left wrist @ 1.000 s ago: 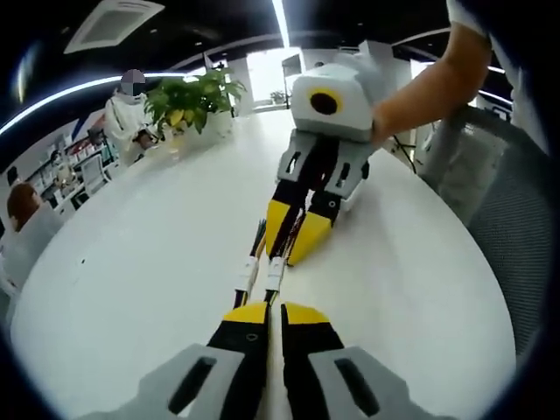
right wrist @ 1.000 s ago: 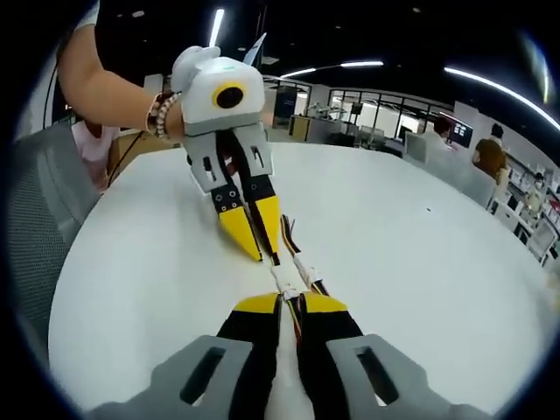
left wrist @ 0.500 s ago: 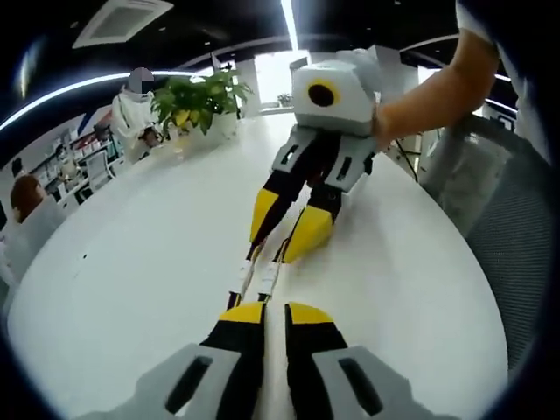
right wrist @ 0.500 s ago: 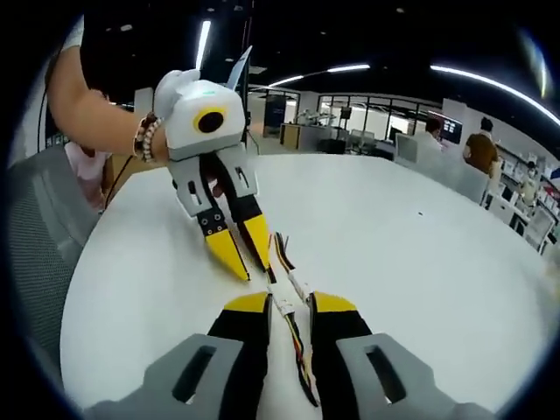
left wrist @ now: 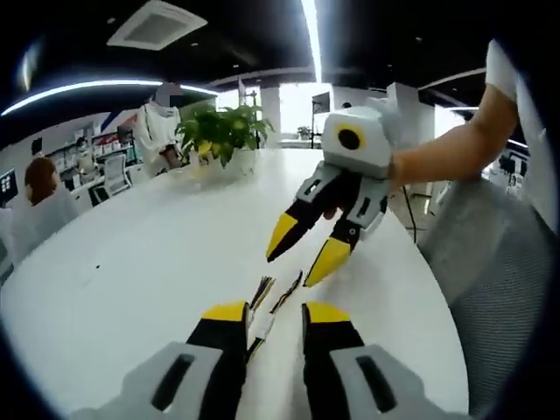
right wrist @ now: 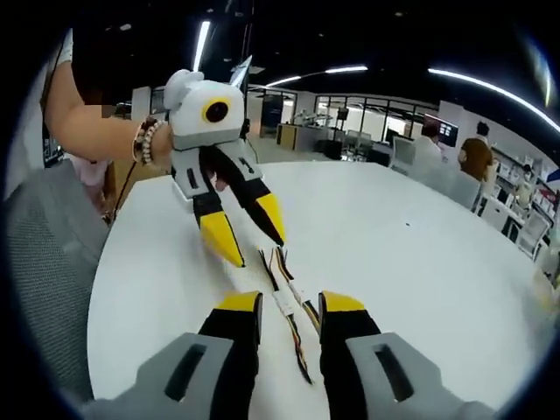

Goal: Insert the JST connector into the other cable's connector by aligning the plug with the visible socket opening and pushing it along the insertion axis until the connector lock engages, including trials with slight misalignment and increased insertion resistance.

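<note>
Here, both grippers, left (left wrist: 275, 320) and right (right wrist: 291, 308), spread fingers empty over one joined cable (right wrist: 286, 303).

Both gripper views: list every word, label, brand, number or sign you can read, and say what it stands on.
No readable text in either view.
Grippers: no lettering on their shells or jaws.
Cables: no readable marking on the connector housings.
Screens at the far desks in the right gripper view: too small and blurred to read.
Table: plain white, unmarked.
</note>
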